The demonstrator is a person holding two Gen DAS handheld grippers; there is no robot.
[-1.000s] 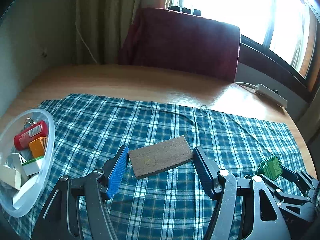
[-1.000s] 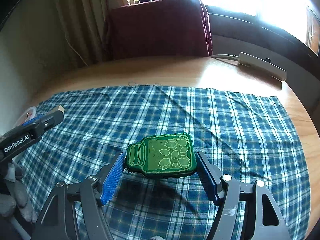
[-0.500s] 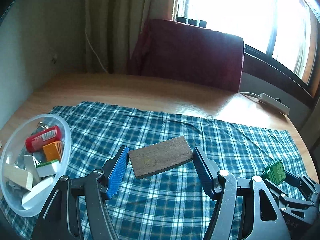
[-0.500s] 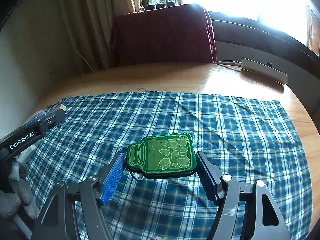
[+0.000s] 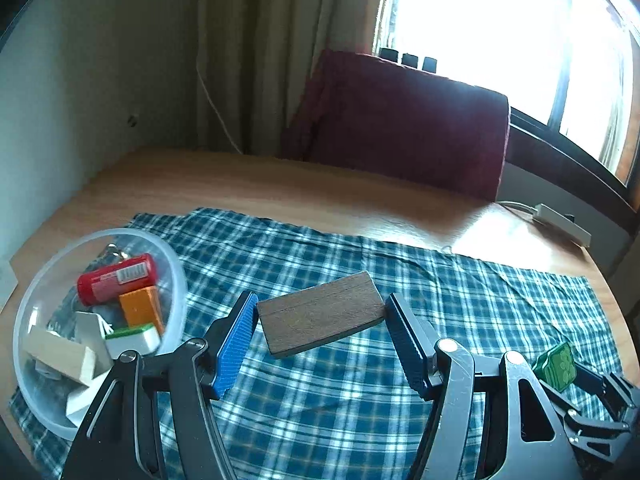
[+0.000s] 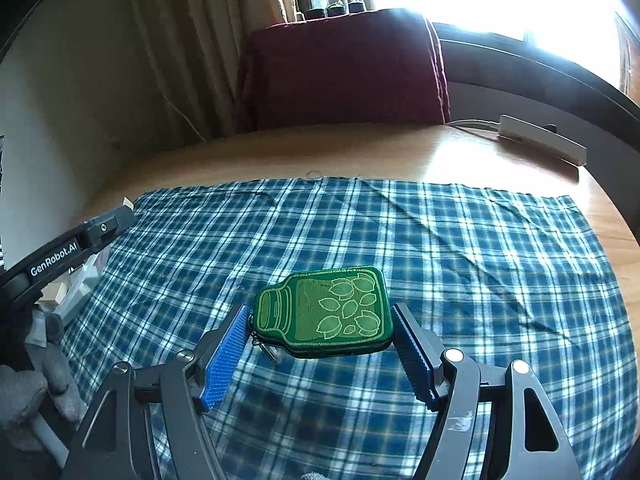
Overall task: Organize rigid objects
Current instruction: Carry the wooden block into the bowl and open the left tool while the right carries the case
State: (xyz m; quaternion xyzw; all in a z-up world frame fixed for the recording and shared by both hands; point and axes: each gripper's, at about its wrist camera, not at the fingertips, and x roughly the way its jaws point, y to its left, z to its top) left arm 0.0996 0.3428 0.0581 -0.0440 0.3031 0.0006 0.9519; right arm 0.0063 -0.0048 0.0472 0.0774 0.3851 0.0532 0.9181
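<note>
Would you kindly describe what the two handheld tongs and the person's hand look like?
Both tongs, left and right, have black angular frames with silver screws. Each has two ribbed pads, the left one bright blue and the right one darker navy. The left tool's side carries white "GenRobot.AI" lettering. The hand holding it wears a grey glove.

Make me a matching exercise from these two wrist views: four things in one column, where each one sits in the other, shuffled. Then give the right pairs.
Things
1. wooden block
2. green jar-shaped tag
3. red can
4. white power strip

Places
A. lying in the clear plastic bowl
B. clamped in the right gripper
C. on the bare wooden table, past the plaid cloth
D. clamped in the left gripper

Pairs: 1-D, 2-B, 3-A, 4-C
</note>
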